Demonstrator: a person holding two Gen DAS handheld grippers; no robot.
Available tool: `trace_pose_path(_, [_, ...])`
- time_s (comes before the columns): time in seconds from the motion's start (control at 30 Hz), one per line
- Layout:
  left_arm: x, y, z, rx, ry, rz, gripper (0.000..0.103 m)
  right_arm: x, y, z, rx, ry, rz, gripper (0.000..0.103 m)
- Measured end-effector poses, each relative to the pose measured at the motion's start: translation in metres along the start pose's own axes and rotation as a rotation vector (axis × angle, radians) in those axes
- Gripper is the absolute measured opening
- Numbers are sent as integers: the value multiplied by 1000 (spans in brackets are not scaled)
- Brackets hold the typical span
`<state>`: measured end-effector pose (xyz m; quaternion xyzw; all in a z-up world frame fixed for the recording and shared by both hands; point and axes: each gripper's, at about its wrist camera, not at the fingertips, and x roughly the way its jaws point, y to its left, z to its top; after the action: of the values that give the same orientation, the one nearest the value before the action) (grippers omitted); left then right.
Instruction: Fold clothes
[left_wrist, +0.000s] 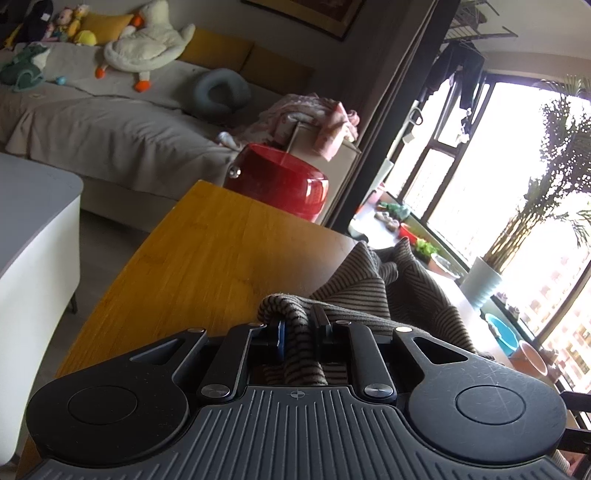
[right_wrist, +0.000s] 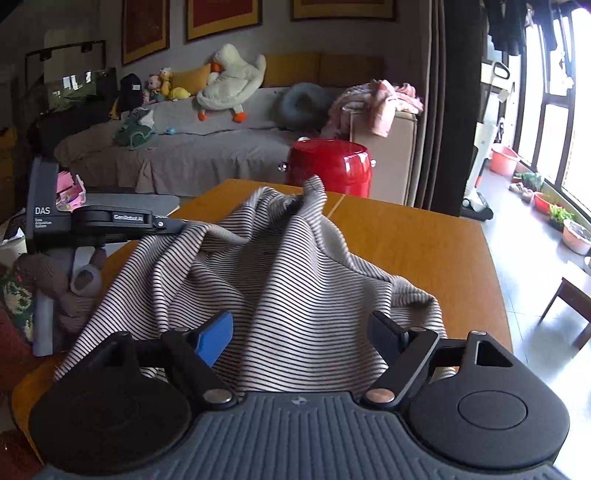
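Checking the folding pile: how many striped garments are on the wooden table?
1. The striped garment lies rumpled across the table, one edge pinched in the left claw. More could be hidden under its folds.

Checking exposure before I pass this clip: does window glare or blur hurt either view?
Left wrist view: the bright window is blown out white, and the striped beige knit garment is dim but readable. Right wrist view: evenly lit, the stripes crisp; fisheye bends the yellow wooden table edges.
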<state>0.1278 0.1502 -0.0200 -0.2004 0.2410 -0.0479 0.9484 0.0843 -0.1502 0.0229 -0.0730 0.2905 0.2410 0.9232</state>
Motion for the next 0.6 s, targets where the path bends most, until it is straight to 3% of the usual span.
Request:
trace_pose_path(0.2, [-1, 3, -2, -14, -7, -18, 16, 49, 17, -6, -87, 136, -89, 85])
trace_pose_path(0.3, [-2, 3, -3, -4, -12, -20, 16, 58, 2, -7, -37, 190, -69, 47])
trace_pose_path(0.33, [-2, 4, -3, -10, -12, -25, 16, 55, -1, -3, -37, 187, -75, 29])
trace_pose_path(0.4, [-3, 6, -2, -22, -12, -36, 16, 48, -5, 8, -48, 172, -95, 12])
trace_pose_path(0.6, [-3, 8, -1, -32, -11, -48, 17, 18, -36, 62, -116, 22, -280, 0])
